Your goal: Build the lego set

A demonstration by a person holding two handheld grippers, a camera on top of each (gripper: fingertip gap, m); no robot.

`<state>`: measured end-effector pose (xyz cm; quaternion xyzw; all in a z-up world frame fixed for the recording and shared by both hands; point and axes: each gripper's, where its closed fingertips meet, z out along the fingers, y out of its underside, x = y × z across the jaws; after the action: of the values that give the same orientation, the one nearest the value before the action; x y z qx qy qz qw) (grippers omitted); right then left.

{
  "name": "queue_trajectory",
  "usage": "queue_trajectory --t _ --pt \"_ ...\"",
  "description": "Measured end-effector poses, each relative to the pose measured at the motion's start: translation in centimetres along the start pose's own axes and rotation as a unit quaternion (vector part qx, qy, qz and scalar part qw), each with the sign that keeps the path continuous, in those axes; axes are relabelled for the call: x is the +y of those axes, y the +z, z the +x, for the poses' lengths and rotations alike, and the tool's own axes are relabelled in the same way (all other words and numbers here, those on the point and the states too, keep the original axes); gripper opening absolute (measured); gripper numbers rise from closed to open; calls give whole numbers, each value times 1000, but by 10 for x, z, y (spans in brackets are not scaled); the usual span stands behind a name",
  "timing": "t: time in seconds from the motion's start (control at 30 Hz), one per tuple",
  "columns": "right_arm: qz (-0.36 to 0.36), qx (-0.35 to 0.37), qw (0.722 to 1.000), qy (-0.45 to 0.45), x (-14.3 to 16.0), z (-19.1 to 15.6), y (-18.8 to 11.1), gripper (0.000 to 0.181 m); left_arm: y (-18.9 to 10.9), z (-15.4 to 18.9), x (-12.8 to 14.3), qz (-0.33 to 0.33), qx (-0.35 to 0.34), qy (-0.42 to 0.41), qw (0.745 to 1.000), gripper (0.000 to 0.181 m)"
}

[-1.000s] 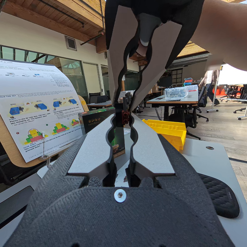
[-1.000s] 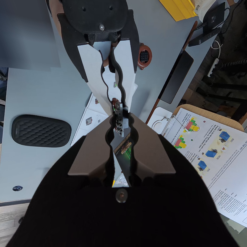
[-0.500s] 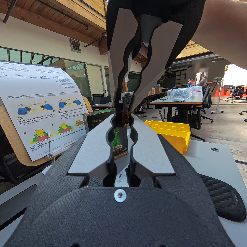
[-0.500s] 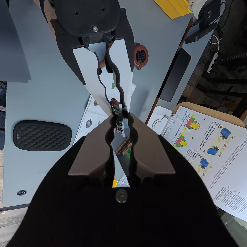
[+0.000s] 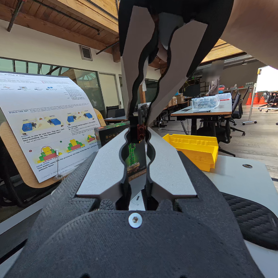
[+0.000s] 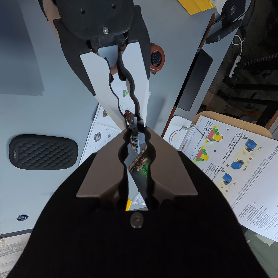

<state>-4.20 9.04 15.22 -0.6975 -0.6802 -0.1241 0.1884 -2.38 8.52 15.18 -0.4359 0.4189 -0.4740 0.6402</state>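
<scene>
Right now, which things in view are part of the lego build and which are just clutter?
In the job:
left gripper
right gripper
small brick assembly
round brown base
instruction booklet
set box

Lying about:
yellow bin
black wrist pad
task sheet

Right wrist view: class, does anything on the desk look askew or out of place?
Nothing stands out. The round brown lego base sits flat on the grey desk, and the instruction booklet lies open and flat.
</scene>
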Motion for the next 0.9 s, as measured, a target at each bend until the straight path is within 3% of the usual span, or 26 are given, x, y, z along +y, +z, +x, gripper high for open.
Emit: queue_trajectory --t 0.43,0.9 --pt "5 15 1000 2 -4 7 -2 23 -2 -3 -3 5 18 -58 998 15" --pt "5 -3 1000 1 -4 2 -2 20 -2 -1 -3 3 24 -62 998 15"
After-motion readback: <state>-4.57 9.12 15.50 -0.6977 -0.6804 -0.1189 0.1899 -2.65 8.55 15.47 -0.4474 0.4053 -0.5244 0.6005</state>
